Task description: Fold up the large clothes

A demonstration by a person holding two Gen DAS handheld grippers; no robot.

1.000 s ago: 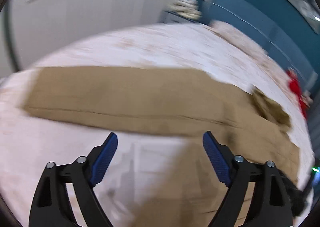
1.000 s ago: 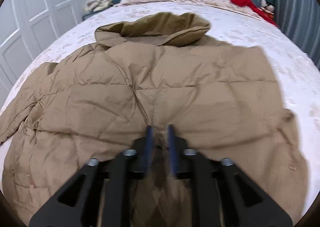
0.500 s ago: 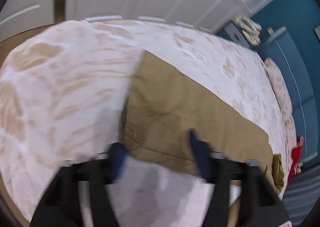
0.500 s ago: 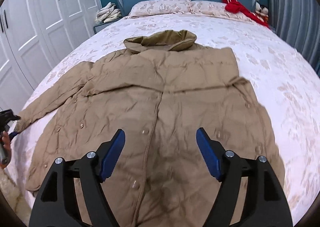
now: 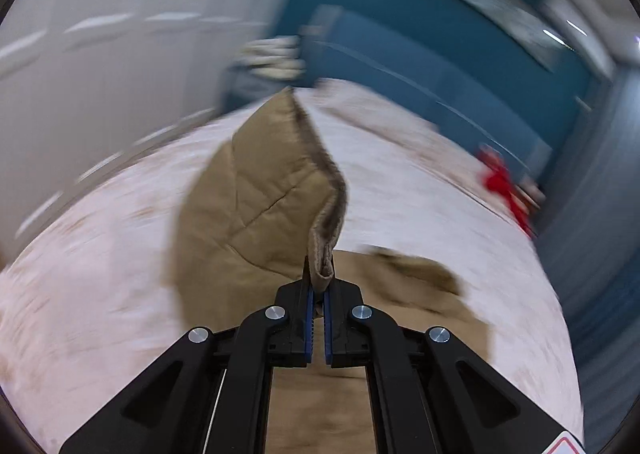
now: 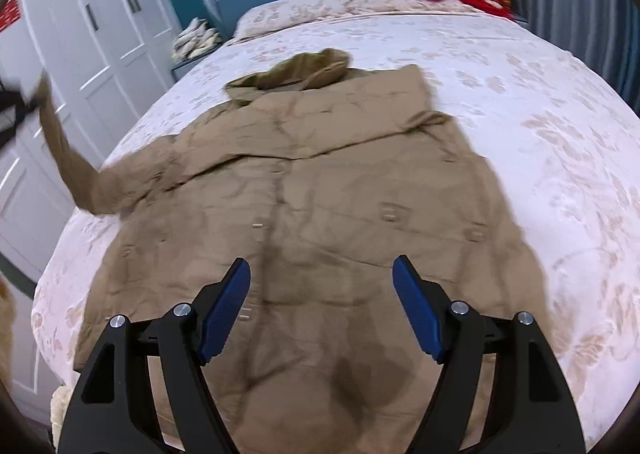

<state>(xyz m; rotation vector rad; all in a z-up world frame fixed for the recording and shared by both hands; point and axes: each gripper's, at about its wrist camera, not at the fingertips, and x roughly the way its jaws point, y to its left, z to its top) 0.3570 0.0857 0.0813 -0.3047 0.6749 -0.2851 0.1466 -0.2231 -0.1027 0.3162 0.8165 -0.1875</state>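
Grip confirmed: your left gripper (image 5: 316, 296) is clamped on the coat's (image 6: 320, 190) sleeve cuff (image 5: 320, 254), lifted off the bed (image 6: 520, 94), your right gripper (image 6: 320, 302) gapes empty above the hem, so fold that sleeve across the chest next.

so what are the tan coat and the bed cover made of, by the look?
Tan quilted coat: looks like thin matte woven shell over padding, probably synthetic; stitched panels puff and crease finely. Pale floral bed cover: soft fabric with a slight sheen, perhaps jacquard; the pattern looks woven in, but the fibre is unclear.
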